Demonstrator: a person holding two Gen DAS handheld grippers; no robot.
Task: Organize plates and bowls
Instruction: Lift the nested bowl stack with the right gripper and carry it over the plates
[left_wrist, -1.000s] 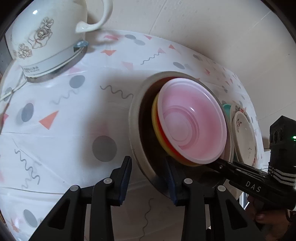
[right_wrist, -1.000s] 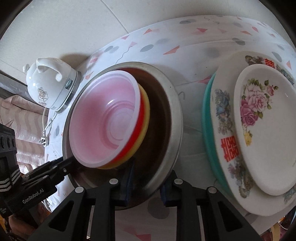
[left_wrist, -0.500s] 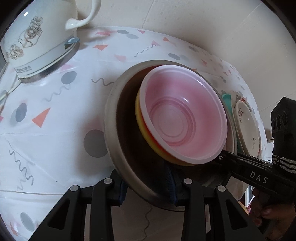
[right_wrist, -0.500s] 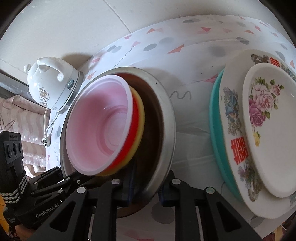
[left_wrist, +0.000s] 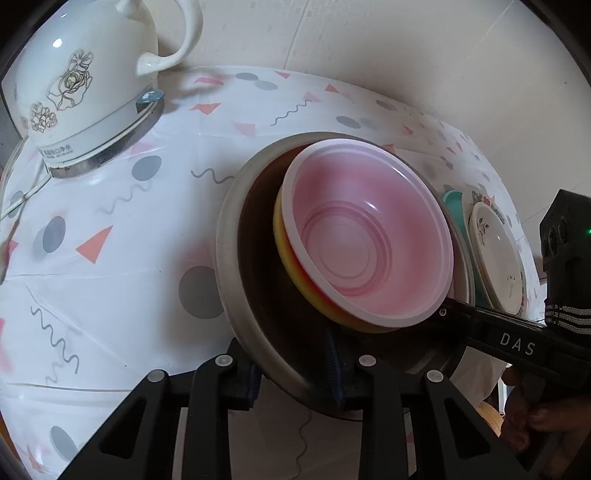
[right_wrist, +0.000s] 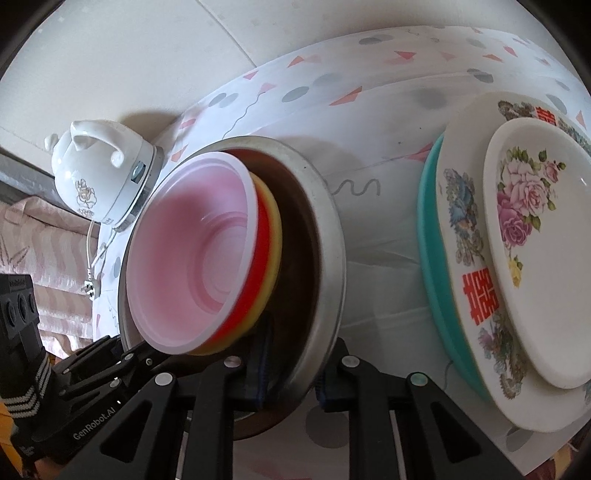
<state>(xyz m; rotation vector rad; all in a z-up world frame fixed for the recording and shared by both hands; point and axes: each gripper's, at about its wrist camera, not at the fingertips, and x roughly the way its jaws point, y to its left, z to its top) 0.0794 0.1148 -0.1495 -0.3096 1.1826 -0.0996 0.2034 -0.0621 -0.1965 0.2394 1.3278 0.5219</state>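
A steel bowl (left_wrist: 236, 280) (right_wrist: 328, 266) holds a nested stack: a pink bowl (left_wrist: 369, 240) (right_wrist: 192, 266) on a red one and a yellow one. My left gripper (left_wrist: 291, 376) is shut on the steel bowl's near rim, one finger inside and one outside. My right gripper (right_wrist: 290, 376) is shut on the rim at the opposite side. The steel bowl is held tilted above the patterned tablecloth (left_wrist: 110, 258). A stack of plates (right_wrist: 517, 258) (left_wrist: 495, 251), a floral one on a larger white one on a teal one, lies to the right.
A white ceramic kettle (left_wrist: 81, 85) (right_wrist: 103, 177) on its base stands at the table's back left, its cord trailing off the edge. A cream wall runs behind the table. A pink-striped cloth (right_wrist: 37, 240) lies beyond the left edge.
The left gripper has closed onto the steel bowl's rim. Held by both grippers, the bowl and its stack have lifted and tilted.
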